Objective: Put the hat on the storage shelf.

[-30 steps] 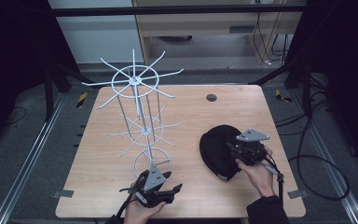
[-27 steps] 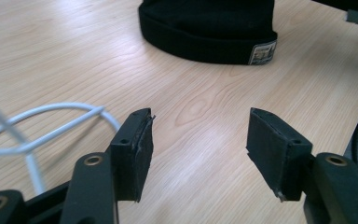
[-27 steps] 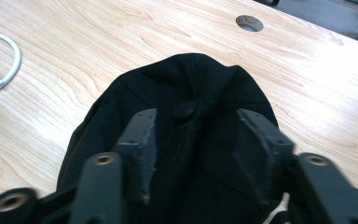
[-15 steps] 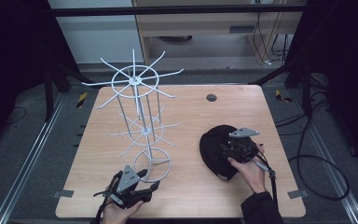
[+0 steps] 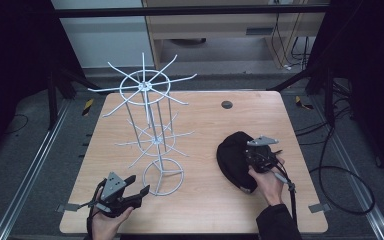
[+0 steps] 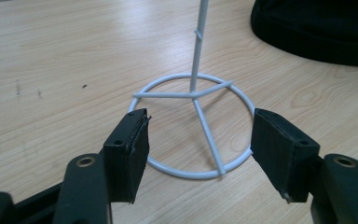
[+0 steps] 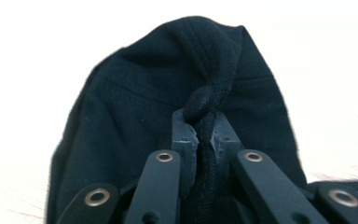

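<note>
A black cap (image 5: pixel 232 157) lies on the right half of the wooden table (image 5: pixel 205 115). My right gripper (image 5: pixel 252 155) is shut on the cap, and in the right gripper view a fold of the cap's black cloth (image 7: pixel 204 112) is pinched between the two jaws. A white wire rack (image 5: pixel 147 117) with radiating arms stands left of centre on a ring base (image 5: pixel 163 176). My left gripper (image 5: pixel 140 191) is open near the front left edge, and in the left gripper view its fingers (image 6: pixel 130 144) stand on either side of the ring base (image 6: pixel 193 140).
A small dark round disc (image 5: pixel 226 104) sits in the table top at the back right. Black frame posts and cables (image 5: pixel 330 150) surround the table. A cabinet (image 5: pixel 220 30) stands behind it. Tape tabs mark the front corners.
My left gripper has drawn back to the left, away from the rack's ring base. My right gripper has shifted slightly left on the cap and stays closed on it.
</note>
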Demonstrator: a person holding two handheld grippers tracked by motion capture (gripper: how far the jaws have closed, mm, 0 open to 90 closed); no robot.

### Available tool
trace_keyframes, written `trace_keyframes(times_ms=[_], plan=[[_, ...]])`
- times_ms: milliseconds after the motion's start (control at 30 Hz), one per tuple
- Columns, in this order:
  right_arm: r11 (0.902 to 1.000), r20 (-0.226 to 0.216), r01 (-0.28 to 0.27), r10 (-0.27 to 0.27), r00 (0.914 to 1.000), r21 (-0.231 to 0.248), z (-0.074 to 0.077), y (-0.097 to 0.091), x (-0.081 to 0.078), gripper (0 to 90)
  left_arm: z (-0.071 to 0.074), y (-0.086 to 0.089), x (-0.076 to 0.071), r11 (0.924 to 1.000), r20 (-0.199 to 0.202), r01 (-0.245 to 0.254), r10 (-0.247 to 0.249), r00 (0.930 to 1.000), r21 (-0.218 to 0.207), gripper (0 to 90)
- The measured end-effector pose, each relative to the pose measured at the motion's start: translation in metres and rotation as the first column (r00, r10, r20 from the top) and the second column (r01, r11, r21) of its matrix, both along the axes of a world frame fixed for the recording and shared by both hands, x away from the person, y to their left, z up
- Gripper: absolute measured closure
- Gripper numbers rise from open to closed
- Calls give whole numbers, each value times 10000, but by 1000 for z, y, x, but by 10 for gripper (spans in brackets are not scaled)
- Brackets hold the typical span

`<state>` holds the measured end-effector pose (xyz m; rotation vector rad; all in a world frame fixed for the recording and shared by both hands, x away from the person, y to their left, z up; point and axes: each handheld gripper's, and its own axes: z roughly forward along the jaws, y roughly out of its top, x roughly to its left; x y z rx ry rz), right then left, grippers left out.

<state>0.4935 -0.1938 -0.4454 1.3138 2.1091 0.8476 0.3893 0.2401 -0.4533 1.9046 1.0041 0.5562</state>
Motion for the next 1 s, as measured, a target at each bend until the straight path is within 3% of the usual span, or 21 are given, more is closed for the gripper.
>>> trace_keyframes(times_ms=[300, 433, 633, 700, 733, 800, 1000], plan=[[9970, 997, -416, 349, 9944, 658, 21, -13, -15, 856, 0, 10, 5, 9992, 72, -289, 291, 9996, -287, 356], [9869, 1624, -941, 722, 9841, 1311, 34, -20, -24, 855, -1, 15, 10, 9987, 40, -469, 470, 9989, -179, 355], [9613, 2781, -1825, 1212, 9529, 2065, 57, -25, -41, 854, -2, 32, 18, 9953, -21, -945, 945, 9955, -219, 350], [9486, 3175, -2128, 1323, 9390, 2341, 67, -26, -47, 854, -3, 38, 21, 9931, -68, -1145, 1143, 9934, -236, 348], [9486, 3175, -2128, 1323, 9390, 2341, 67, -26, -47, 854, -3, 41, 23, 9920, -150, -1228, 1224, 9924, -304, 348], [9391, 3482, -2396, 1450, 9261, 2463, 73, -26, -52, 854, -5, 48, 25, 9883, -290, -1434, 1420, 9894, -519, 347], [9098, 4378, -3158, 1764, 8816, 2694, 93, -22, -66, 853, -7, 57, 31, 9855, -306, -1648, 1637, 9860, -403, 346]])
